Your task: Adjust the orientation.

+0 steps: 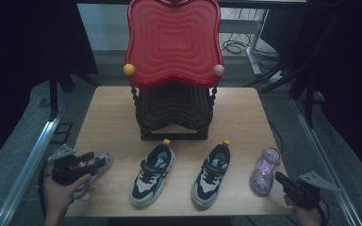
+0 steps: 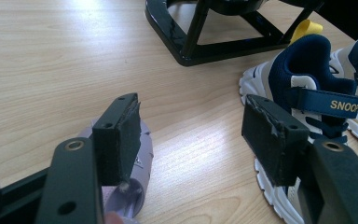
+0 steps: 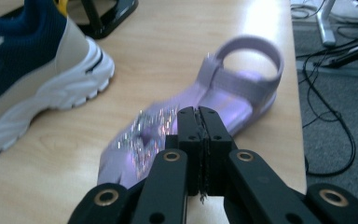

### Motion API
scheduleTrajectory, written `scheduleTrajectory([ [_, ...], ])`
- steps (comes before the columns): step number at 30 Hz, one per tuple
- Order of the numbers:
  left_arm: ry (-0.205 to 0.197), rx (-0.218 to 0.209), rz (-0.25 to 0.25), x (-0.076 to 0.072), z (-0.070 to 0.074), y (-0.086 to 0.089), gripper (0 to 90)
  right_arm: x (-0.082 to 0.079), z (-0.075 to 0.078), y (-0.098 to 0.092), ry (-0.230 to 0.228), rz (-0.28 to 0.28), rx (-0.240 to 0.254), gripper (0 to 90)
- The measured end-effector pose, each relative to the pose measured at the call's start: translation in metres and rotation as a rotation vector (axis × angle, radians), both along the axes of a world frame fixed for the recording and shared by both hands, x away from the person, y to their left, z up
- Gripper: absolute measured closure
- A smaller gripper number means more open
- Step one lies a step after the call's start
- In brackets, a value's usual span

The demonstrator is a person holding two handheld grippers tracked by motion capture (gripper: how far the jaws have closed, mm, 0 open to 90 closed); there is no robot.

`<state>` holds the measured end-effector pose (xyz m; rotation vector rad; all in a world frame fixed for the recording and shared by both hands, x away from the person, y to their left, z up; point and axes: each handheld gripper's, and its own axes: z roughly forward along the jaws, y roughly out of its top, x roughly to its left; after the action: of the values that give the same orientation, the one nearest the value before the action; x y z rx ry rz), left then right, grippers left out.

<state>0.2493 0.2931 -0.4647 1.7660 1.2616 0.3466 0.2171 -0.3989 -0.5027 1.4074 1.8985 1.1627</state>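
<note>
Wooden desk point(image 1: 108, 117) from the high view: a two-tier rack point(image 1: 173, 70) with a red top shelf stands at its far middle, and a pair of navy-and-cream sneakers sits in front of it, the left sneaker point(image 1: 152, 175) and the right sneaker point(image 1: 211, 176) side by side. Your left gripper point(image 1: 96, 160) hangs over a lilac sandal point(image 1: 90, 176) at the desk's near left corner, while your right gripper point(image 1: 280, 178) sits just beside the second lilac sandal point(image 1: 265, 171) at the near right.

From the left gripper view, your fingers point(image 2: 121, 140) stand wide apart (nothing between them). The lilac sandal point(image 2: 137, 186) peeks out beneath the left one, the navy sneaker point(image 2: 303, 84) lies behind the right one, and the rack's black base point(image 2: 200, 42) is beyond.

From the right gripper view, your fingers point(image 3: 199, 140) are pressed flat together, empty, just above the glittery toe of the sandal point(image 3: 228, 88), which looks a little blurred. A sneaker point(image 3: 37, 79) lies to its left.
</note>
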Motion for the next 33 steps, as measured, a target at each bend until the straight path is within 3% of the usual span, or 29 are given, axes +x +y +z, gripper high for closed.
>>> scheduleTrajectory([
  [12, 0.010, 0.004, -0.006, 0.001, -0.002, -0.003, 37.6, -0.020, -0.024, 0.004, 0.099, 0.086, -0.089, 89.4],
  [23, 0.017, 0.008, -0.011, 0.002, -0.004, -0.003, 37.6, -0.017, -0.023, 0.008, 0.091, 0.112, -0.077, 89.3],
  [33, 0.010, 0.001, 0.002, 0.000, -0.001, 0.001, 37.7, -0.011, -0.021, 0.027, 0.080, 0.154, -0.085, 89.7],
])
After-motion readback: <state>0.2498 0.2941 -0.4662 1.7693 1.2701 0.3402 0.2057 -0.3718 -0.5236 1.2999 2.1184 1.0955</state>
